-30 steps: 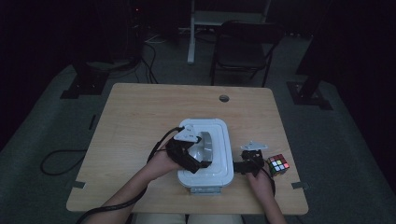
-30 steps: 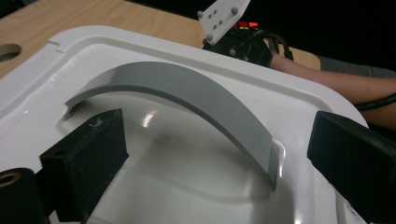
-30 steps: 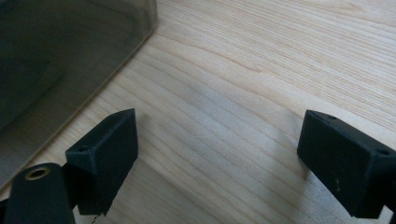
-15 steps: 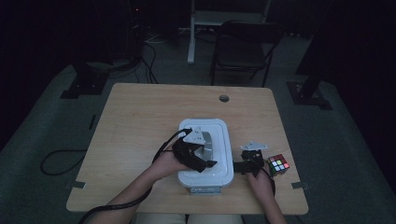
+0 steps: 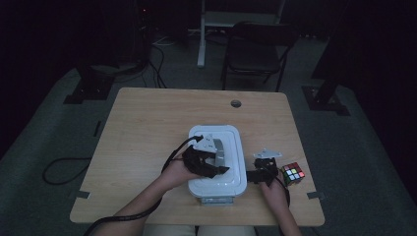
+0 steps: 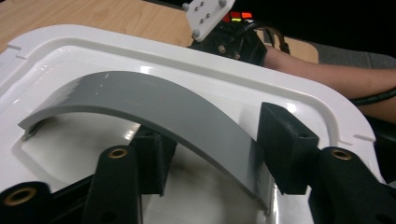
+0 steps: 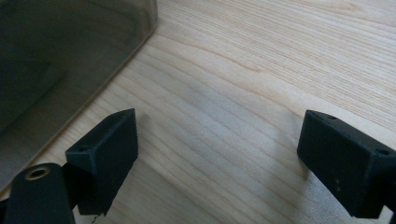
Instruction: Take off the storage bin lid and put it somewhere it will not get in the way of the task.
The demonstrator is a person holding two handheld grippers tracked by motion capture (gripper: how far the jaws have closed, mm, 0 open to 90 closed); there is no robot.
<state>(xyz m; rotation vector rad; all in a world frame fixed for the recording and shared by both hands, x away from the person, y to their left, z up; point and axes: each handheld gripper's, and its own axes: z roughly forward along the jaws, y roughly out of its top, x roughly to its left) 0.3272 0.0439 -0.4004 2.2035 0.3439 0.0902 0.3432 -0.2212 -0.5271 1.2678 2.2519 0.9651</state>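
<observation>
A white box lid [image 5: 231, 140] with an arched grey handle [image 5: 220, 147] sits at the table's front middle. My left gripper [image 5: 211, 160] is over the lid. In the left gripper view its jaws straddle the handle [image 6: 154, 100] across its width, the right pad [image 6: 285, 149] touching the strip's edge and the left pad [image 6: 149, 158] partly hidden under it. My right gripper [image 5: 253, 176] rests low on the table just right of the box, open, with bare wood between its pads [image 7: 107, 149]. The box's dark side wall [image 7: 56, 60] shows at upper left there.
A colour-tiled puzzle cube [image 5: 292, 173] lies right of the right gripper near the table's edge. The wooden table [image 5: 147, 128] has a cable hole [image 5: 236, 103] at the back. A chair [image 5: 258, 54] stands beyond the table. The right gripper's plate [image 6: 205, 14] shows past the lid.
The left gripper has shifted slightly over the lid around the handle. The right gripper and the cube have stayed where they were.
</observation>
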